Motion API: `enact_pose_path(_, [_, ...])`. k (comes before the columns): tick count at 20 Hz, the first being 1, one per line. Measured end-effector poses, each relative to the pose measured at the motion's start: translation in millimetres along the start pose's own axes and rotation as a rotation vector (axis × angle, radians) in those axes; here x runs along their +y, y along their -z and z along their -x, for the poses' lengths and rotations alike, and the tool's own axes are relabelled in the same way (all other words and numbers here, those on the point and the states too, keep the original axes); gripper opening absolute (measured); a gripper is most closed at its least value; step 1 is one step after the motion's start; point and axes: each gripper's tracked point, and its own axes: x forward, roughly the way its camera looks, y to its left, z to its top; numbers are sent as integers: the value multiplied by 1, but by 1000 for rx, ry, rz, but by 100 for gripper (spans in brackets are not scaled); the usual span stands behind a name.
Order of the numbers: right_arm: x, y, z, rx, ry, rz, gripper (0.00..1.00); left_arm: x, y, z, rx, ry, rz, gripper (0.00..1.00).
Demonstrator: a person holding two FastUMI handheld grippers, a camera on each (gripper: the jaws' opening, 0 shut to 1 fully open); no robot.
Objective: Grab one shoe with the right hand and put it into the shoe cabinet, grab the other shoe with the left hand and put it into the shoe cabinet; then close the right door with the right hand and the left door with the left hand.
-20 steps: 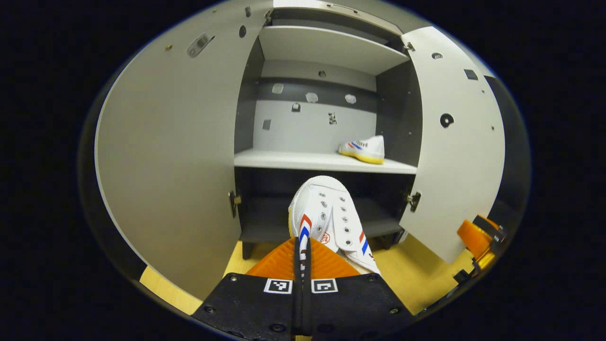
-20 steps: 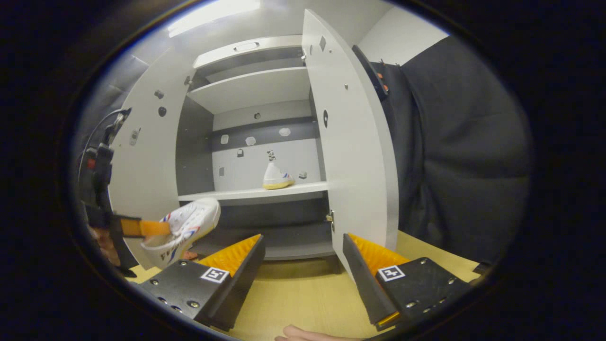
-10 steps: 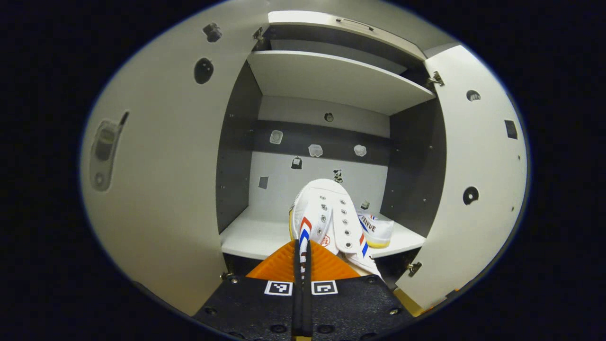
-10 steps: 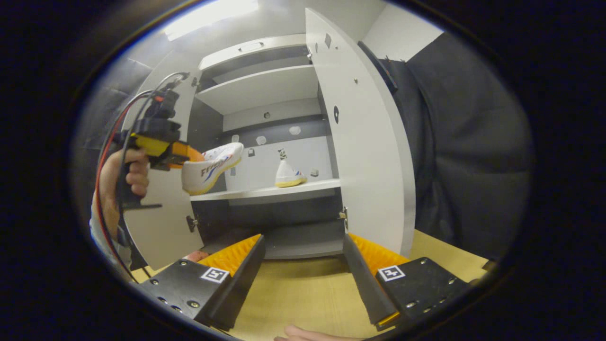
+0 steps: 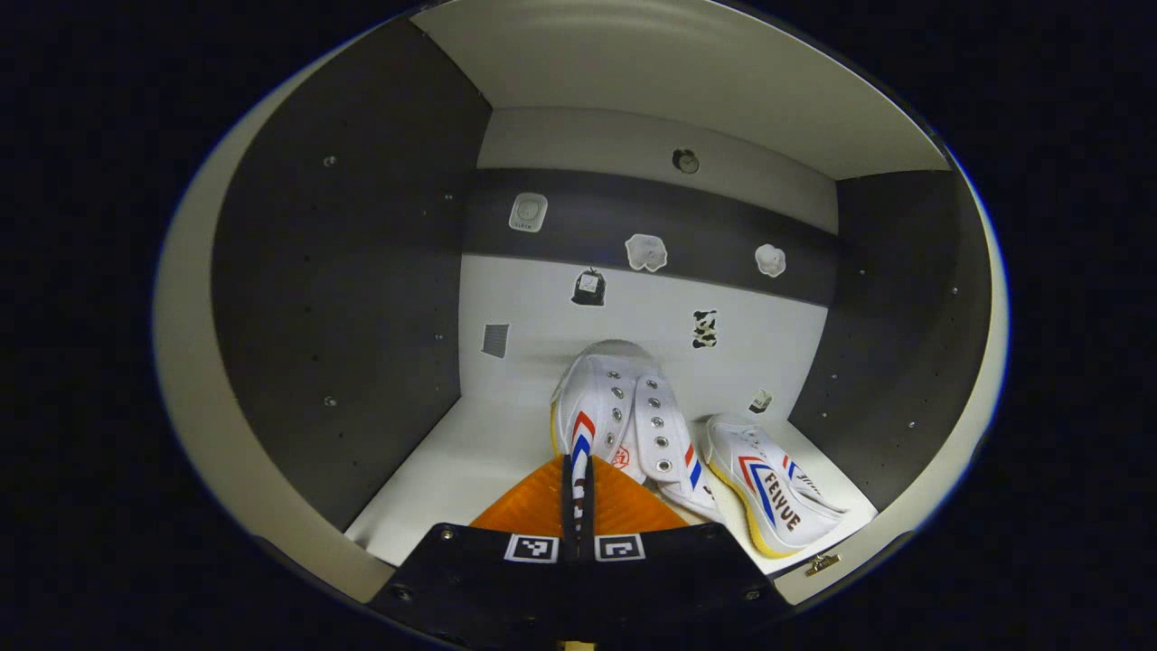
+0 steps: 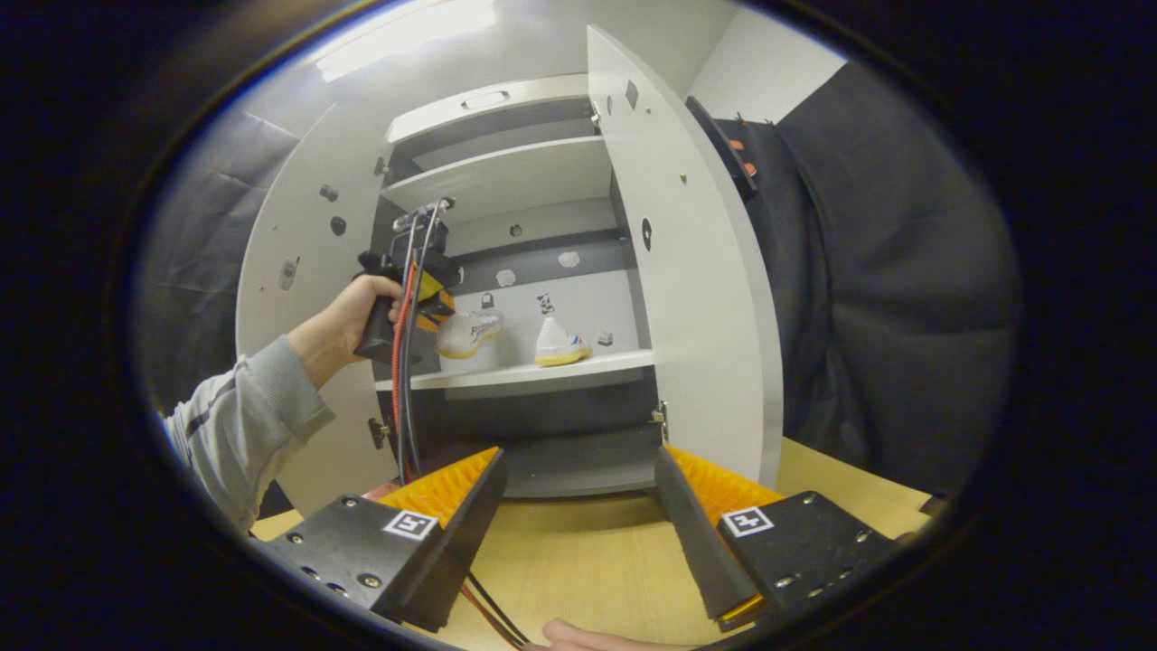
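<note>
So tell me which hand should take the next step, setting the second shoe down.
Left. Its tongs are shut on the second shoe, already inside the cabinet above the shelf, beside the first shoe. The right tongs hang open outside.

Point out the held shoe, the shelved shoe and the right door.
Held shoe (image 5: pixel 624 411), left gripper view, on its laced upper.
Shelved shoe (image 5: pixel 768 484), left gripper view, on its striped side.
Right door (image 6: pixel 696 298), right gripper view, on its inner face.

Yellow wooden floor (image 6: pixel 578 561), dark curtain (image 6: pixel 895 298) at right.
</note>
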Motion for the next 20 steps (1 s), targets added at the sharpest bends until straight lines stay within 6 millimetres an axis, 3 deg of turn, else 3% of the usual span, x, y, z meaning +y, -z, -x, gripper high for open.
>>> enact_pose_path(4, [-1, 0, 10, -9, 14, -7, 98, 0, 31, -21, 114, 4, -21, 0])
enact_pose_path(5, [-3, 1, 12, -7, 20, -12, 98, 7, 37, -20, 130, -2, -39, 0])
enact_pose_path(9, [-8, 4, 22, 6, 43, -8, 98, 8, 38, -19, 138, 17, -54, 7])
enact_pose_path(11, [-8, 7, 30, 11, 53, -11, 99, 19, 23, -18, 81, -36, -75, 15])
enact_pose_path(12, [-10, 7, 36, 11, 66, -1, 99, 23, 13, -17, 45, -60, -96, 15])
enact_pose_path(13, [-11, 9, 43, 13, 73, 6, 99, 26, 6, -6, 22, -86, -115, 13])
enact_pose_path(15, [-8, 13, 54, 18, 70, 1, 99, 27, -7, 13, -53, -104, -167, 33])
enact_pose_path(16, [-7, 15, 61, 22, 72, 2, 98, 23, -9, 25, -74, -99, -165, 35])
enact_pose_path(17, [-7, 17, 67, 24, 77, 10, 99, 20, -8, 45, -92, -91, -147, 52])
enact_pose_path(20, [-6, 18, 85, 23, 90, 51, 99, 10, -4, 98, -149, -64, -163, 76])
